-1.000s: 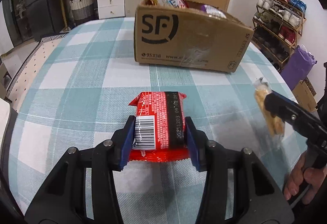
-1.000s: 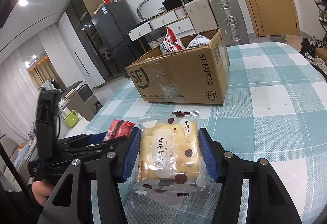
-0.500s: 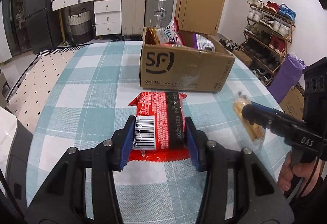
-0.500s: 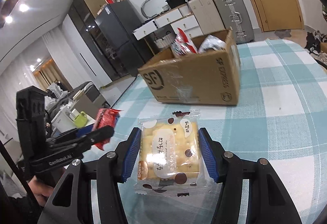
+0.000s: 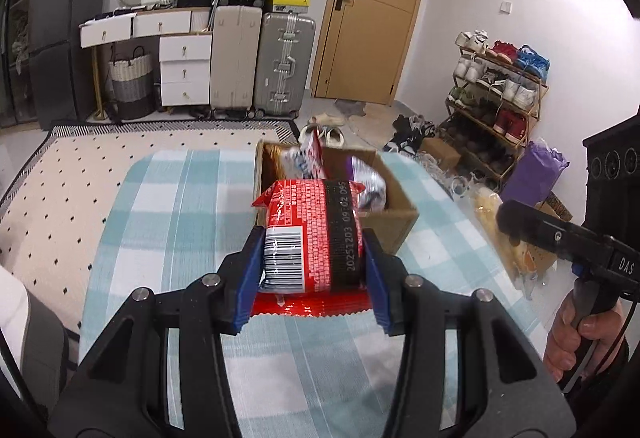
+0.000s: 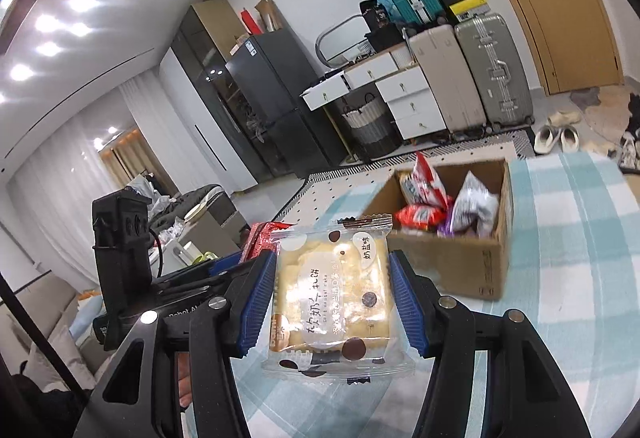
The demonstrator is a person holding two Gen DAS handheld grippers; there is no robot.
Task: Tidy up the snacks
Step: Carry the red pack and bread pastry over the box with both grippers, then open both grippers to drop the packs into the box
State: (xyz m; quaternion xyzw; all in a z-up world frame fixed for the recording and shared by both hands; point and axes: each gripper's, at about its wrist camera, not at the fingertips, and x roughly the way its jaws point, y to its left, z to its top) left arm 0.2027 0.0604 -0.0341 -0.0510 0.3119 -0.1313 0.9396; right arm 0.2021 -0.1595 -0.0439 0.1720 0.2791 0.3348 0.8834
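Note:
My left gripper (image 5: 312,270) is shut on a red snack packet (image 5: 312,234) with a barcode, held above the checked tablecloth (image 5: 160,222), just short of the open cardboard box (image 5: 396,222). My right gripper (image 6: 332,298) is shut on a clear-wrapped yellow biscuit pack (image 6: 332,294), also in the air, with the box (image 6: 472,270) ahead to its right. The box holds several snack bags (image 6: 472,206). In the left wrist view the right gripper (image 5: 504,222) and its biscuit pack (image 5: 516,250) are at the right. In the right wrist view the left gripper (image 6: 224,270) is at the left.
The table's far edge (image 5: 200,154) lies just behind the box. Beyond it are suitcases (image 5: 280,66), white drawers (image 5: 184,66), a wooden door (image 5: 376,10) and a shoe rack (image 5: 496,86). A dark cabinet (image 6: 256,102) stands at the left.
Both grippers have risen with their packets and moved toward the box. I now look down into the box from above, where earlier I saw its front face.

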